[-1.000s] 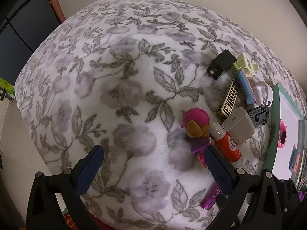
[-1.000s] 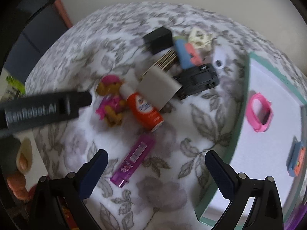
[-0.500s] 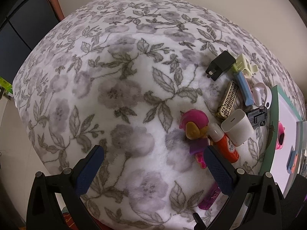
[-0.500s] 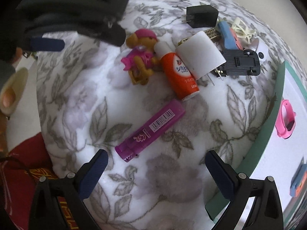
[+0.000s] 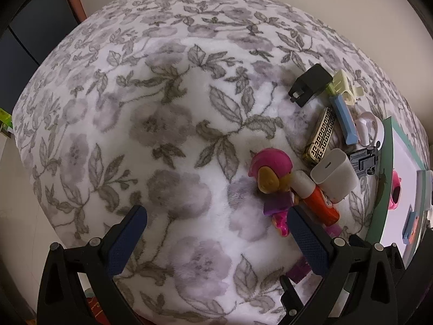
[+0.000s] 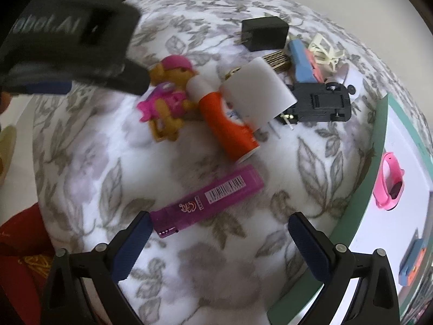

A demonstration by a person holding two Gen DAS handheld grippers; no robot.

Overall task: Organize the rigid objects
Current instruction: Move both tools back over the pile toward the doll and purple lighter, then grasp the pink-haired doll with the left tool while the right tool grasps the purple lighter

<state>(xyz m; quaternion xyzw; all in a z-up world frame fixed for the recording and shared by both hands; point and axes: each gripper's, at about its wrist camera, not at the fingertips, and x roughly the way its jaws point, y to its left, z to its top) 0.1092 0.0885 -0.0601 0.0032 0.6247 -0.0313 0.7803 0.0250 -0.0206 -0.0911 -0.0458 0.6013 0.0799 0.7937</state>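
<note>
A floral blanket (image 6: pixel 89 168) covers the surface beneath both grippers. Ahead and to the right of the right gripper (image 6: pixel 216 239) lies a green-rimmed white tray (image 6: pixel 377 146) holding a pink wristband (image 6: pixel 389 181). The left gripper (image 5: pixel 216 237) hovers with its fingers spread wide and empty; its body, lettered "obot.AI", shows at upper left of the right wrist view. The right gripper is likewise spread wide and empty, with a purple lighter (image 6: pixel 208 200), barcode label up, just ahead between its fingers. Farther ahead cluster a white charger (image 6: pixel 259 92) leaning on an orange tube (image 6: pixel 230 124), a pink-capped toy dog (image 6: pixel 170 92), a black toy car (image 6: pixel 322 103) and a black adapter (image 6: pixel 263 33).
</note>
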